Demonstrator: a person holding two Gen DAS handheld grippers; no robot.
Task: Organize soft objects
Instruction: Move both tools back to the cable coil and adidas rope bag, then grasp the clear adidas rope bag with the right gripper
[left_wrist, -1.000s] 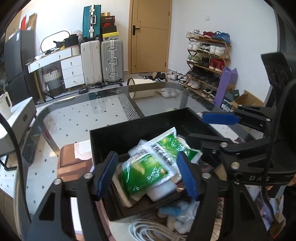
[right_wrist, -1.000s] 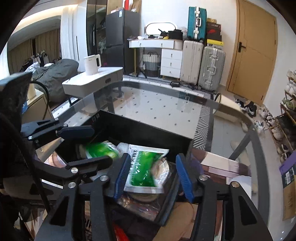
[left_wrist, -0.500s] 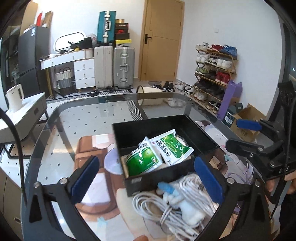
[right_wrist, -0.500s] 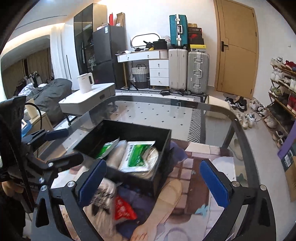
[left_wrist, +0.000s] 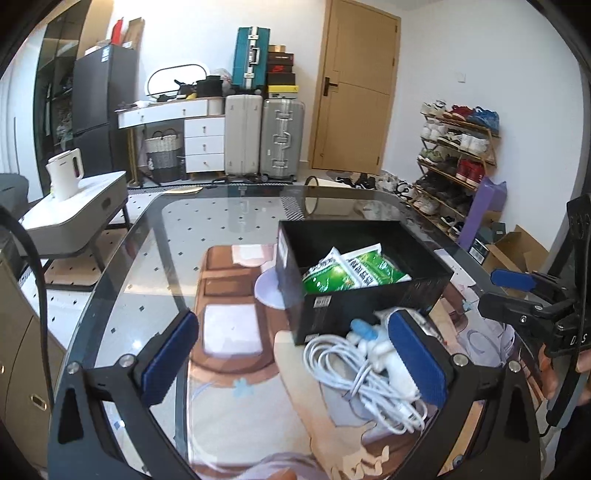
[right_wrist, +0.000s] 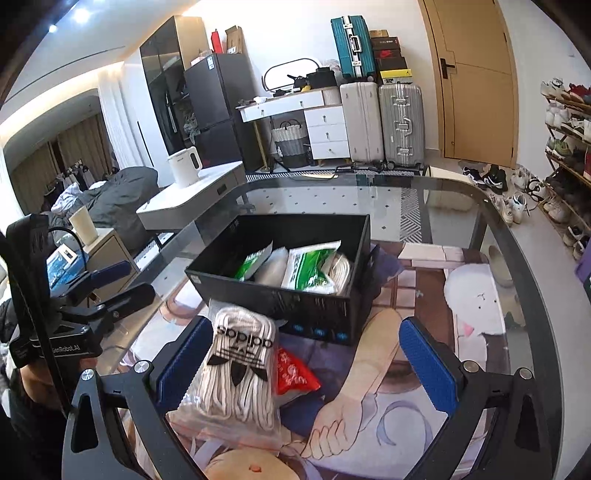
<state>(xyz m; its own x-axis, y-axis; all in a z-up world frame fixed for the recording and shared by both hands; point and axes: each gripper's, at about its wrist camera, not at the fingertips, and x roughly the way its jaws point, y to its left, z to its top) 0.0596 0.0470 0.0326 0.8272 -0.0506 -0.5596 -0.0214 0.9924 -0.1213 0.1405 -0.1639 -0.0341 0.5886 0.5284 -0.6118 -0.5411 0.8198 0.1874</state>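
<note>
We hold both tongs spread wide, with nothing between the blue pads of either one. Ahead of the left gripper (left_wrist: 295, 363), and slightly toward its right finger, stands the black box (left_wrist: 369, 314) on the glass table (left_wrist: 122, 266); its long axis runs obliquely, from near left to far right in this view. Inside it lie green-and-white packets (left_wrist: 351, 275), overlapped, their long sides aligned roughly with the box. Just short of the box's near wall, touching it, rests a white cable bundle (left_wrist: 365, 373) — its coils extend toward us and pass close by the inner face of the right pad (left_wrist: 415, 356). From the right gripper (right_wrist: 304, 362), the same box (right_wrist: 280, 299) sits directly ahead, its long axis slanting from near left to far right, holding the green packets (right_wrist: 308, 267) and pale, soft wrapped items beside them. Between our right-hand fingers, nearer the left pad (right_wrist: 181, 362), lies a clear bag of white socks (right_wrist: 240, 373) with its long axis pointing away from us toward the box — its far end just meets the box's near wall. A red packet (right_wrist: 295, 374) lies just beside the socks, on the side of the right finger, partly tucked under them.
</note>
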